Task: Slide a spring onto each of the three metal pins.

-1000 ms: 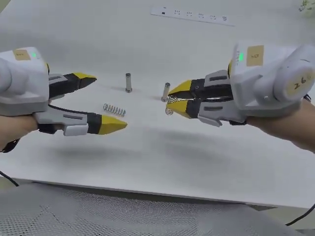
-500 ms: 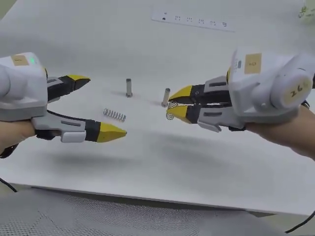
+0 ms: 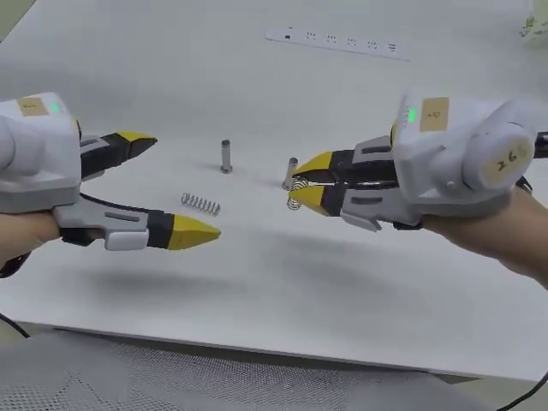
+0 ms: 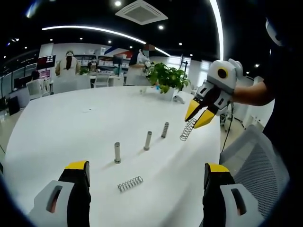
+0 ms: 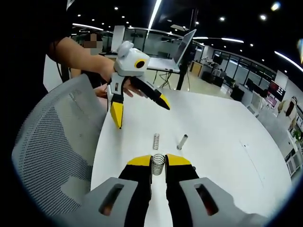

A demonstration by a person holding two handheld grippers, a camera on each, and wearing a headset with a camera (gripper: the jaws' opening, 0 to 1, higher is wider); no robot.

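— Where is the spring?
— One spring [image 3: 295, 193] hangs down, a little tilted. Its top is pinched between the closed yellow tips of my right claw [image 3: 305, 182], just beside a bare pin [image 3: 291, 172]. My right hand comes in level from the right.
— And the rest?
— A second spring [image 3: 200, 203] lies flat on the white table [image 3: 274, 282], near another bare pin [image 3: 226, 157].
— Your left claw?
— My left claw [image 3: 180, 184] hovers level at the left with its jaws spread wide, gripping nothing. The lying spring is just past its tips.
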